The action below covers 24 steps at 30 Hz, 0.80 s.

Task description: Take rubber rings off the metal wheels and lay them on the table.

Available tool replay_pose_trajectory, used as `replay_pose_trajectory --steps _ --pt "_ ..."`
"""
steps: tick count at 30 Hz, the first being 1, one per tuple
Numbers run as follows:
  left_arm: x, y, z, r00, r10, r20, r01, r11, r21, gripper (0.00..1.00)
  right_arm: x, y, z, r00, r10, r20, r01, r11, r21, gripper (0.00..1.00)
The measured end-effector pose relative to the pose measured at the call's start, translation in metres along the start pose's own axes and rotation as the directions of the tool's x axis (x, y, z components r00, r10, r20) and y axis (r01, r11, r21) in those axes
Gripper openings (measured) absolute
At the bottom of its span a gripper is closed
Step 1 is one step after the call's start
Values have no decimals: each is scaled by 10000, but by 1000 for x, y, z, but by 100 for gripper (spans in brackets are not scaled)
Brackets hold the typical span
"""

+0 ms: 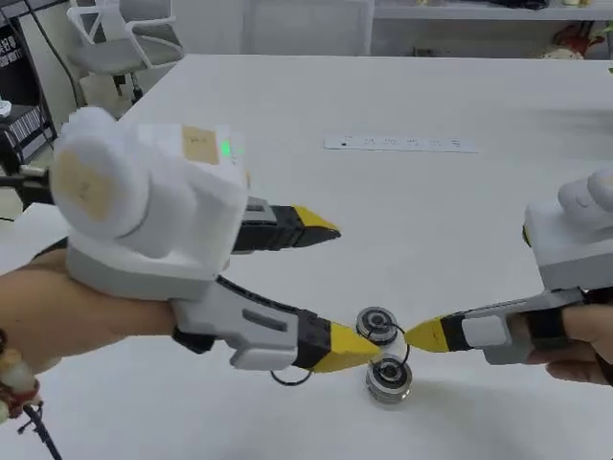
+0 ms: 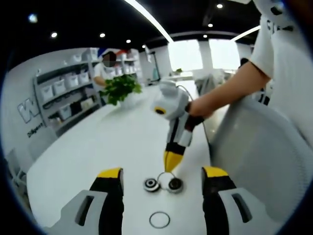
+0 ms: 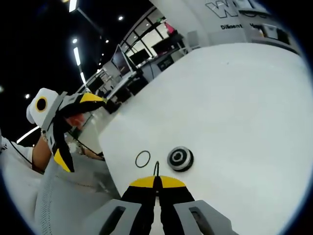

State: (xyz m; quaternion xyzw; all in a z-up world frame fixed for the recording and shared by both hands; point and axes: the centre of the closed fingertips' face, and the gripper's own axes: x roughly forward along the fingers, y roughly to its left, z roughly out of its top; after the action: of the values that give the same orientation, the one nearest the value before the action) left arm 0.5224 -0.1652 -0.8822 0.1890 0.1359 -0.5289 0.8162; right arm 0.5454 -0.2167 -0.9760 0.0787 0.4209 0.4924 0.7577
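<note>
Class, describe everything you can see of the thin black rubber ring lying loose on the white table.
The thin black rubber ring is a slim closed loop, nearly circular. It lies flat on the white table, off the two metal wheels and apart from them. In the left gripper view it sits between the open left gripper's jaws, clear of both. Only the table touches it.

Lower centre, your right gripper (image 1: 414, 335) pinches a thin black rubber ring (image 1: 409, 351) beside two round metal wheels (image 1: 376, 323).
</note>
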Motion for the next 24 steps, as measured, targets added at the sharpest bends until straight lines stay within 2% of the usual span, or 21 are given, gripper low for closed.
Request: replay_pose_trajectory --steps 4,8,13,21,24 --pt "-23 8 -4 9979 643 56 -641 9974 -338 67 -4 2 6 9996 40 271 -41 10000 14 0" --pt "-39 11 -11 9941 1083 -19 -1083 9927 -534 70 -7 2 10 9990 13 444 -12 10000 -26 0" --pt "-55 11 -24 9856 1693 -7 -1683 9793 -1128 78 -12 4 17 9972 9 752 -2 10000 -98 0" --pt "-65 3 -43 9802 1960 -285 -1980 9657 -1681 83 -16 7 25 9941 95 1077 -84 9999 -104 0" --pt "-68 -1 -52 9776 2037 -524 -2101 9586 -1922 86 -18 9 28 9924 135 1226 -124 9999 -99 0"
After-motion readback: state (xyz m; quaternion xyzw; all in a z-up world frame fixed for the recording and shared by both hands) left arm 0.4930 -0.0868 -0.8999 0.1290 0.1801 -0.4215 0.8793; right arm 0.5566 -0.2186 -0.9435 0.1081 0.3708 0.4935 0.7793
